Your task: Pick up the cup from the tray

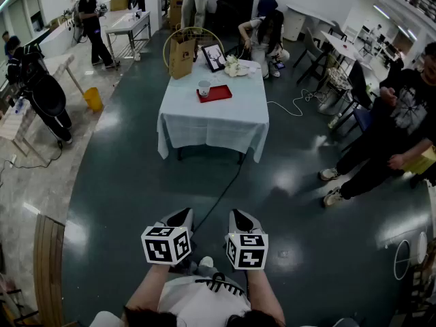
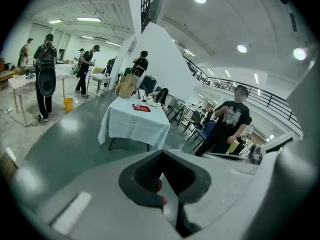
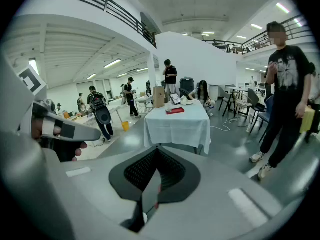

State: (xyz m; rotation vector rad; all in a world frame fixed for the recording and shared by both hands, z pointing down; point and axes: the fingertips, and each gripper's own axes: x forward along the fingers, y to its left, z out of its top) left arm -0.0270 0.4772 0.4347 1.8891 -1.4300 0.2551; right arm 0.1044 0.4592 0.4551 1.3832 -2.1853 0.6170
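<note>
A white cup [image 1: 204, 87] stands upright on the left end of a red tray [image 1: 219, 93], on a table with a pale blue cloth [image 1: 211, 118] far ahead across the floor. Both grippers are held close to my body, well short of the table. The left gripper [image 1: 180, 218] and the right gripper [image 1: 240, 218] point toward the table, each with its jaws closed together and nothing between them. The left gripper view shows its jaws [image 2: 161, 169] shut, with the tray [image 2: 141, 107] small in the distance. The right gripper view shows its jaws [image 3: 156, 166] shut and the tray [image 3: 176, 111] far off.
A brown paper bag [image 1: 181, 56], a framed picture [image 1: 213, 57] and a white bundle [image 1: 236, 67] sit at the table's far edge. A cable [image 1: 221, 196] runs over the dark floor to the table. A person sits at the right [image 1: 388, 135]; another crouches behind the table [image 1: 267, 39]. A yellow bucket [image 1: 93, 99] stands left.
</note>
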